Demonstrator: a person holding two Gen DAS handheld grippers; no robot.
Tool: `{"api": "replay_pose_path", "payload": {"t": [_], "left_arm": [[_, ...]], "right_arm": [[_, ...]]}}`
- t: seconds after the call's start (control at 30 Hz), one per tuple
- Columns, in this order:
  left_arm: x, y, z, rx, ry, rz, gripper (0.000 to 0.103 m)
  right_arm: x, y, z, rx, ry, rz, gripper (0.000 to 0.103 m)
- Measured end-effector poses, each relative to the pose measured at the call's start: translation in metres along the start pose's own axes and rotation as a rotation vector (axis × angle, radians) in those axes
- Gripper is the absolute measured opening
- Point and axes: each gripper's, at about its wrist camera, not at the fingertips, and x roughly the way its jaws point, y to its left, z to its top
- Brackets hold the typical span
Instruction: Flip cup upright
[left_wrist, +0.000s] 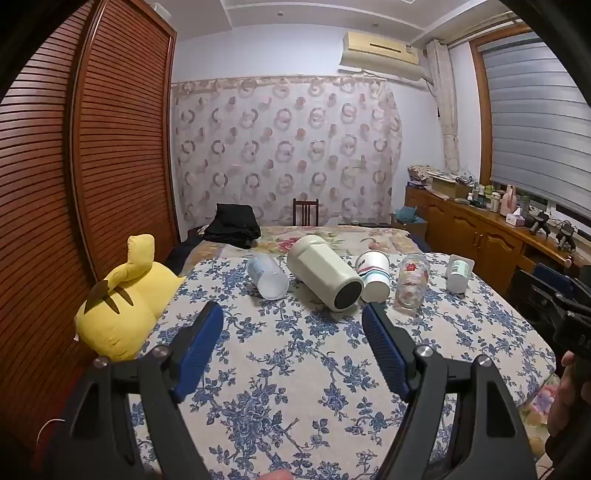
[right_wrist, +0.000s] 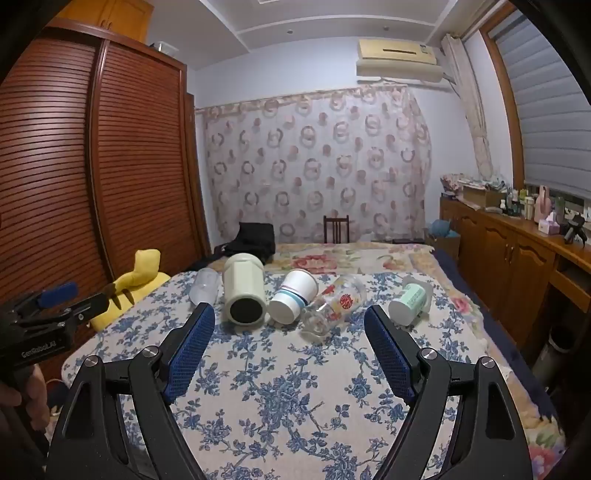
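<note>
- Five cups lie on their sides in a row across the blue-flowered cloth (left_wrist: 295, 369) (right_wrist: 295, 387) that covers the table.
- The landmark is the large cream flask (left_wrist: 325, 271) (right_wrist: 244, 291), its dark base turned toward the cameras.
- Just left of the flask lies a frosted plastic cup (left_wrist: 267, 275) (right_wrist: 204, 286).
- Touching the flask's right side is a white paper cup (left_wrist: 373, 275) (right_wrist: 293, 295) with blue and red stripes.
- Further right lies a clear glass (left_wrist: 412, 280) (right_wrist: 334, 304) with red print, then, farthest from the flask, a white mug (left_wrist: 459, 273) (right_wrist: 410, 301) with a green label.
- The left gripper (left_wrist: 291, 321) (right_wrist: 79, 299) hangs short of the flask, its blue fingers spread wide and holding nothing.
- The right gripper (right_wrist: 290, 325) is likewise spread apart and empty, short of the paper cup and the glass.
- A yellow plush toy (left_wrist: 125, 302) (right_wrist: 136, 280) rests well left of the flask, at the table's edge.
</note>
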Motion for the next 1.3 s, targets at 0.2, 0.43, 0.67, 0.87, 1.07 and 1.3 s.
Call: {"api": "replay_pose_path", "payload": {"t": [0.2, 0.43, 0.67, 0.87, 1.07, 1.3], "left_arm": [[0.0008, -0.0021, -0.0006, 0.0, 0.002, -0.002, 0.078], [0.0003, 0.0002, -0.0001, -0.009, 0.0, -0.001, 0.078], [0.0004, 0.0001, -0.0003, -0.008, 0.0, 0.0, 0.078], [0.0001, 0.0, -0.0003, -0.009, -0.002, 0.001, 0.078], [0.0001, 0.0002, -0.0002, -0.01, -0.002, 0.0, 0.078], [-0.0001, 0.0002, -0.0003, -0.009, -0.003, 0.001, 0.078]], "right_arm": [[0.0004, 0.0008, -0.0001, 0.001, 0.004, 0.001, 0.085], [0.0004, 0.0016, -0.0003, 0.003, 0.003, 0.002, 0.085], [0.0003, 0.0021, -0.0005, 0.004, 0.001, 0.001, 0.085], [0.0, 0.0023, -0.0006, 0.004, 0.003, 0.001, 0.085], [0.0001, 0.0026, -0.0004, 0.003, 0.003, 0.001, 0.085], [-0.0002, 0.0027, 0.0, 0.003, 0.002, 0.0, 0.085]]}}
